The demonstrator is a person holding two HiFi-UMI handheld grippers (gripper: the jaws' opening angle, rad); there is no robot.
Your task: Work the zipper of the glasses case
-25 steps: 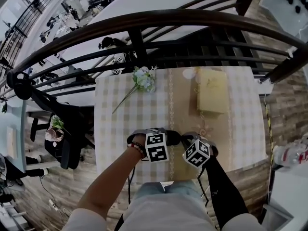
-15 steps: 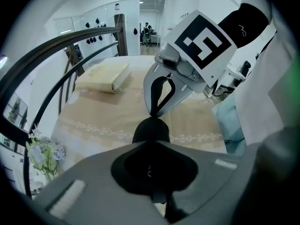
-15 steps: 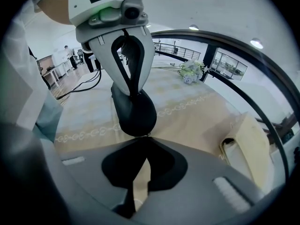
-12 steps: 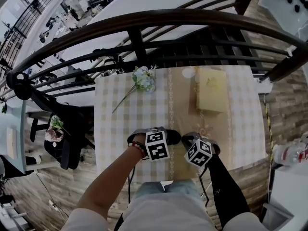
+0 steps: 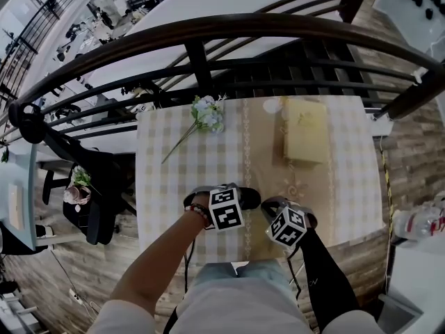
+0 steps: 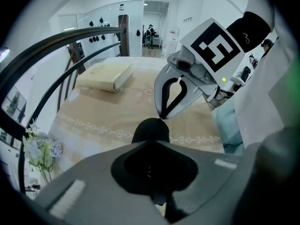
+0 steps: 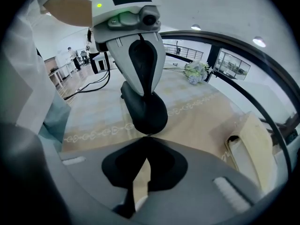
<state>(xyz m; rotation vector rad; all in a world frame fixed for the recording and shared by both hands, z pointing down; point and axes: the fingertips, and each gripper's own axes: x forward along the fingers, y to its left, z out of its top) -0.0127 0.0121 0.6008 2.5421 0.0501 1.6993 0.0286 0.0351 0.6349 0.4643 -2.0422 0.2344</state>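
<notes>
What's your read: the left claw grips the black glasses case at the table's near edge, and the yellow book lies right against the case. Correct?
Not quite. The left claw does grip the glasses case at the near edge of the table, but the yellow book lies toward the far right side, well apart from the case. The head view shows the gap between them.

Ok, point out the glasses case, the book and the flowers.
glasses case (image 7: 148,112): right gripper view, its rounded black body.
book (image 5: 306,132): head view, middle of its pale cover.
flowers (image 5: 208,113): head view, the blossom cluster.
</notes>
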